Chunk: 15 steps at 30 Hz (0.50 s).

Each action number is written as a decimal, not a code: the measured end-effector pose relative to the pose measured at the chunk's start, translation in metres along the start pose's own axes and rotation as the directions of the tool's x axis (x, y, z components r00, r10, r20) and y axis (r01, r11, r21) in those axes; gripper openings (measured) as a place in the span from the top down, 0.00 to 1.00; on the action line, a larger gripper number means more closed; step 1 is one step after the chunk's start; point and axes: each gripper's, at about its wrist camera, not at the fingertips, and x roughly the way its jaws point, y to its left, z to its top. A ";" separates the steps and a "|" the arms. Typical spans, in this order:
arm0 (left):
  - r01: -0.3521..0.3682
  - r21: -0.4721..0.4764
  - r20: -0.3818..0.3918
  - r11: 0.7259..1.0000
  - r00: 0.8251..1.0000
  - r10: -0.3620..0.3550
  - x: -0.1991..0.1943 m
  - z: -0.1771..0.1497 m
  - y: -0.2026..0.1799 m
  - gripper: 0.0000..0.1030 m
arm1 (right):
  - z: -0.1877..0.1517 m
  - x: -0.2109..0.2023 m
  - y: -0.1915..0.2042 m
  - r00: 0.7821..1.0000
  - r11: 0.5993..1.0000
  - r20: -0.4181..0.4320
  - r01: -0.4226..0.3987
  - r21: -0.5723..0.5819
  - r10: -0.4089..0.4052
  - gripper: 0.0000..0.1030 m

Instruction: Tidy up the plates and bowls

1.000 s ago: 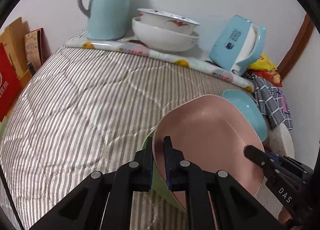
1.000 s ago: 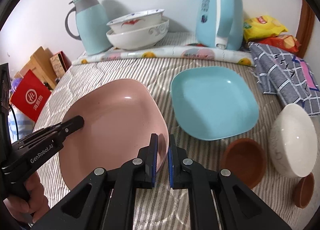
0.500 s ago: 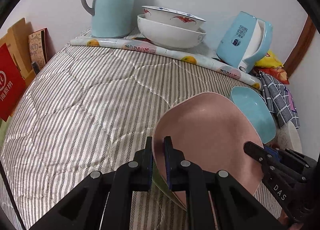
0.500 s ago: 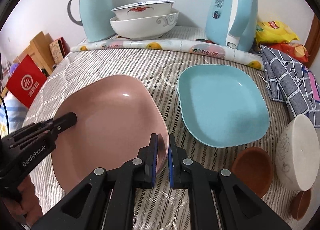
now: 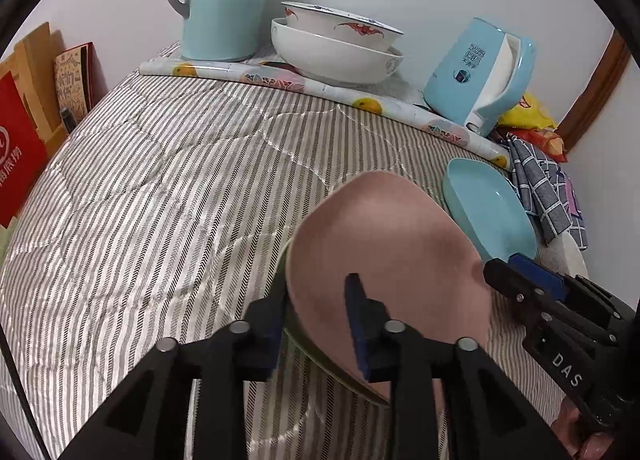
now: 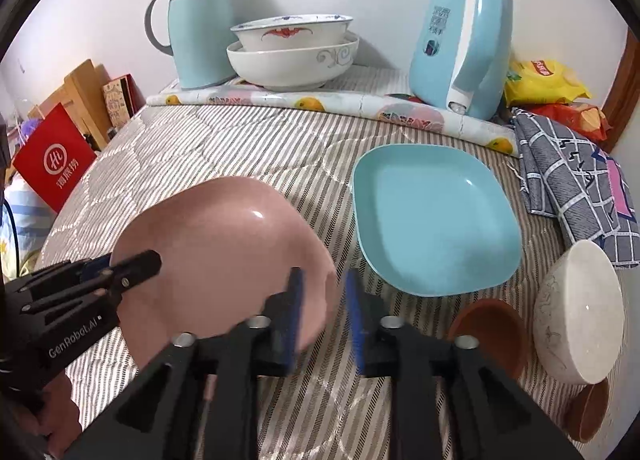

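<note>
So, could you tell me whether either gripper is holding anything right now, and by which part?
Nothing is gripped: both grippers have just been opening, and the pink plate's opposite rims sit between parted pads.

My left tongs (image 5: pixel 316 316) hide the pink plate's (image 5: pixel 384 244) near rim and most of a green plate (image 5: pixel 320 352) beneath it. A small brown bowl (image 6: pixel 588 408) is cut off at the frame's edge.

A smooth pink square plate (image 6: pixel 224 252) sits beside a pale blue square plate (image 6: pixel 436 220) on a grey-and-white striped quilted cover (image 5: pixel 160 200). The white ceramic bowls (image 6: pixel 296 52) carry red and blue motifs, and the checked cloth (image 6: pixel 568 172) is grey-blue.
</note>
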 end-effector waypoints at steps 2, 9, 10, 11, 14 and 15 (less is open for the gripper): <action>-0.034 0.014 0.009 0.999 0.999 0.034 -0.005 -0.001 -0.004 0.57 | -0.003 -0.008 -0.002 1.000 1.000 0.013 0.001 0.004 -0.001 0.67; -0.026 0.022 0.045 0.999 0.999 0.025 -0.024 -0.007 -0.012 0.53 | -0.018 -0.032 -0.020 0.999 0.998 0.040 -0.003 0.060 0.000 0.55; -0.023 0.022 0.048 0.999 0.999 0.022 -0.027 -0.009 -0.014 0.53 | -0.022 -0.036 -0.024 0.999 0.997 0.040 -0.003 0.073 0.000 0.55; -0.020 0.023 0.052 1.000 0.998 0.019 -0.029 -0.010 -0.016 0.53 | -0.024 -0.038 -0.026 0.999 0.997 0.041 -0.004 0.080 0.000 0.54; -0.017 0.024 0.066 1.000 0.998 0.016 -0.038 -0.014 -0.023 0.53 | -0.032 -0.049 -0.035 0.999 0.994 0.052 -0.004 0.109 -0.002 0.49; -0.016 0.024 0.070 1.000 0.997 0.014 -0.040 -0.015 -0.025 0.53 | -0.034 -0.051 -0.038 0.998 0.993 0.055 0.000 0.115 -0.007 0.47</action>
